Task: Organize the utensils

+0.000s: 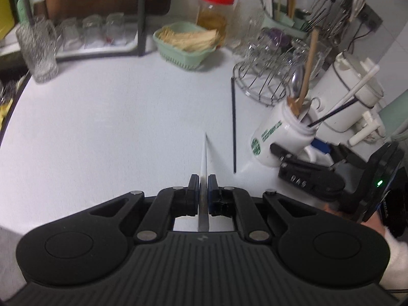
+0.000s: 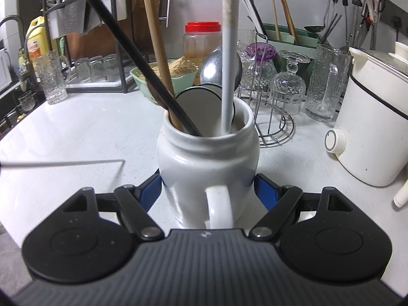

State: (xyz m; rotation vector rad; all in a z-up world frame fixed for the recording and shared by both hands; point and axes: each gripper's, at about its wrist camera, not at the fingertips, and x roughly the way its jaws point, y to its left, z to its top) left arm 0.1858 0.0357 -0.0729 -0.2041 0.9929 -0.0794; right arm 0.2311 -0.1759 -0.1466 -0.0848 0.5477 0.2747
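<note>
Left gripper [image 1: 203, 186] jaws clamped on a white chopstick [image 1: 204, 153], lifted off the pale worktop [image 1: 114, 117]. Black chopstick [image 1: 233, 125] lying just beyond. Right gripper [image 2: 207, 186] jaws clamped round the white mug [image 2: 207, 163] stuffed with utensils. Further back, glasses rack [image 2: 275, 117] and green basket [image 1: 186, 48].

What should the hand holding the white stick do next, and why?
Probably carry it over to the white jar and drop it in. The left gripper is shut on a white chopstick, lifted off the counter, while the right gripper holds that jar, where other utensils already stand. A black chopstick waits on the counter.
</note>
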